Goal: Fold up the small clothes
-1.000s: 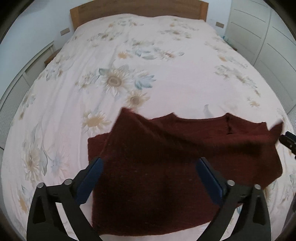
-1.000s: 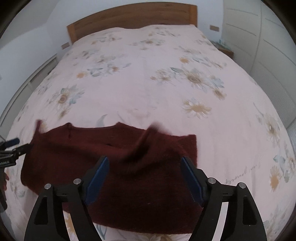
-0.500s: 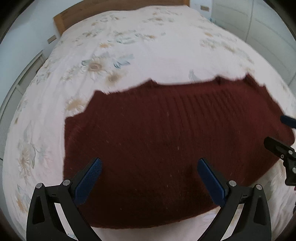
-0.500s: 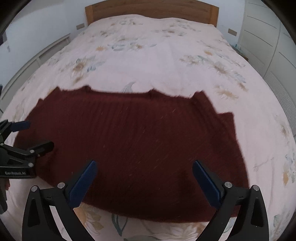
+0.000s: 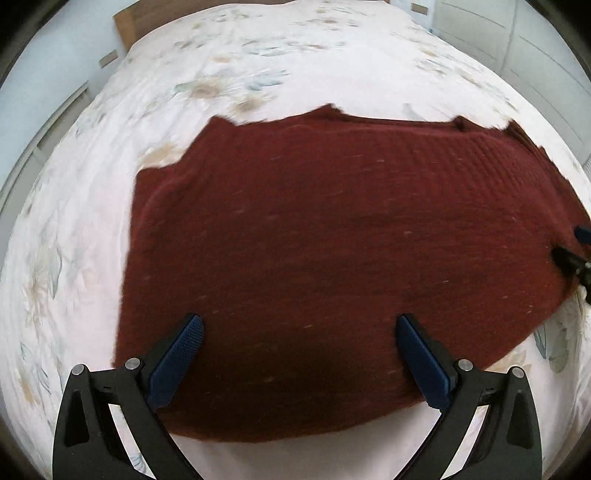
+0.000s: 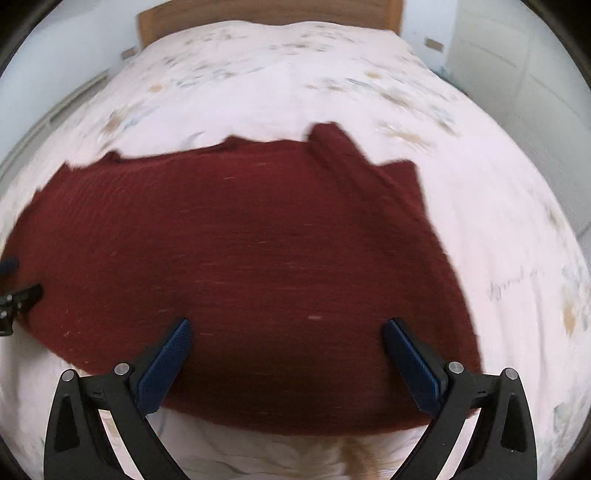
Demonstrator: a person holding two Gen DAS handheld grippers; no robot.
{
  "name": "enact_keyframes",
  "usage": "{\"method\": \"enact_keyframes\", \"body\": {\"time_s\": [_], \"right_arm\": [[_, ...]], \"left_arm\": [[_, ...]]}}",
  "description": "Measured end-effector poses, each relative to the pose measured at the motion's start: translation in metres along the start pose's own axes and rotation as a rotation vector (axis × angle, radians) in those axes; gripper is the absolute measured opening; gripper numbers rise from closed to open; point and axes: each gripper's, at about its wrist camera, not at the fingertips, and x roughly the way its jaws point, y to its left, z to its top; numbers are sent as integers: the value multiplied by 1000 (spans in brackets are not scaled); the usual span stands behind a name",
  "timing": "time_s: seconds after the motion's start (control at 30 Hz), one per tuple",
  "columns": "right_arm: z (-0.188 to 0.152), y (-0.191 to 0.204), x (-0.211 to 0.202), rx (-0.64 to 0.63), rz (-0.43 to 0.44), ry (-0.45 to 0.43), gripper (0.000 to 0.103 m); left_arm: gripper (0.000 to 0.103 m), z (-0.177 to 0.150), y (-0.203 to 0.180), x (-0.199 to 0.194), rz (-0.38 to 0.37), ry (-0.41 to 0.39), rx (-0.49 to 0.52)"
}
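Note:
A dark red knitted sweater (image 5: pixel 332 240) lies spread flat on the bed; it also fills the right wrist view (image 6: pixel 240 258). My left gripper (image 5: pixel 300 325) is open and empty, hovering over the sweater's near left part. My right gripper (image 6: pixel 286 328) is open and empty over the near right part. One sleeve (image 6: pixel 351 162) lies folded over the body at the far right. The right gripper's tip shows at the left wrist view's right edge (image 5: pixel 576 254), and the left gripper's tip at the right wrist view's left edge (image 6: pixel 14 295).
The bed has a pale floral cover (image 5: pixel 258 66) and a wooden headboard (image 6: pixel 258 14) at the far end. White wardrobe doors (image 5: pixel 517 33) stand to the right. Bare cover lies beyond the sweater and along the near edge (image 6: pixel 258 454).
Both grippers have dropped closer to the sweater and tilted down. The raised shoulders settled flat and the garment now lies spread out. Both jaws stay open.

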Motion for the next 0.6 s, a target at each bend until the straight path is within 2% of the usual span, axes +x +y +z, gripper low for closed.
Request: {"method": "enact_keyframes", "body": {"time_s": [0.1, 0.27, 0.6], "right_arm": [[1, -12, 1, 17, -5, -1, 103], [-6, -8, 10, 23, -1, -6, 103], [-6, -6, 7, 26, 0, -6, 103]], "left_arm": [[102, -5, 8, 1, -34, -17, -27], [102, -10, 4, 5, -20, -37, -53], [102, -13, 5, 2, -44, -53, -71]]}}
